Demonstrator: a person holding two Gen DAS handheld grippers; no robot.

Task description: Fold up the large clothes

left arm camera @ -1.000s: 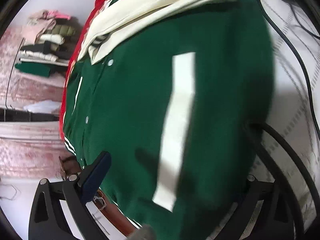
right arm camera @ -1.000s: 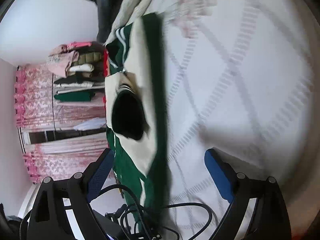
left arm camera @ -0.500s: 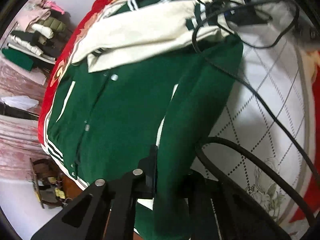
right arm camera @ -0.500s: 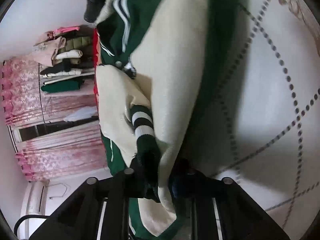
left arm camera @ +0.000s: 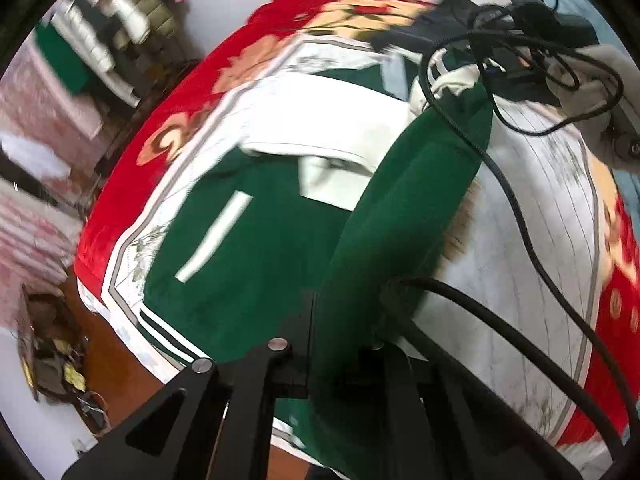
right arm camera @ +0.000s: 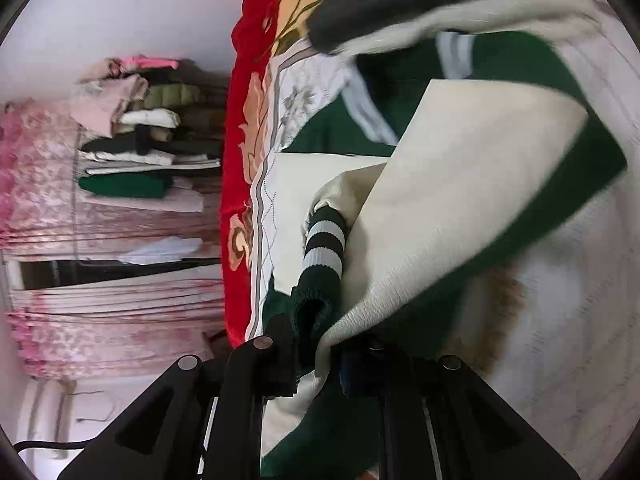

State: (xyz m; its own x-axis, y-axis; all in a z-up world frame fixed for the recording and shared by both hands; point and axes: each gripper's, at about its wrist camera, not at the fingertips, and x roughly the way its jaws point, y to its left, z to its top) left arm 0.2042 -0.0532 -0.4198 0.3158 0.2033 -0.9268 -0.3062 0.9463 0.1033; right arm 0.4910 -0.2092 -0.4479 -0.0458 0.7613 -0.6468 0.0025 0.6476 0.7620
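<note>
Through the left wrist camera, I have the left gripper clamped tight on a fold of the dark green varsity jacket with cream sleeves. The green cloth rises straight out from between my fingers as a raised ridge running away from them. To the left of the fingers the rest of the jacket body lies flat, its white pocket stripe and striped hem showing, on the white quilted bedspread with a red floral border. One cream sleeve lies across the chest, well beyond the fingertips. A tangle of black cables hangs at the far end of the ridge.

Through the right wrist camera, the right gripper pinches the cream sleeve panel together with a green-and-white striped knit cuff, which stands just ahead of the fingers. The cream cloth sweeps up and to the right from the pinch, with the green edge behind it. Far off to the left of the fingers sits a stack of folded clothes.

I judge the fold only begun: both hands grip one side of the jacket and have it off the bed. It is not yet laid over the body, and the lengthwise fold remains.
</note>
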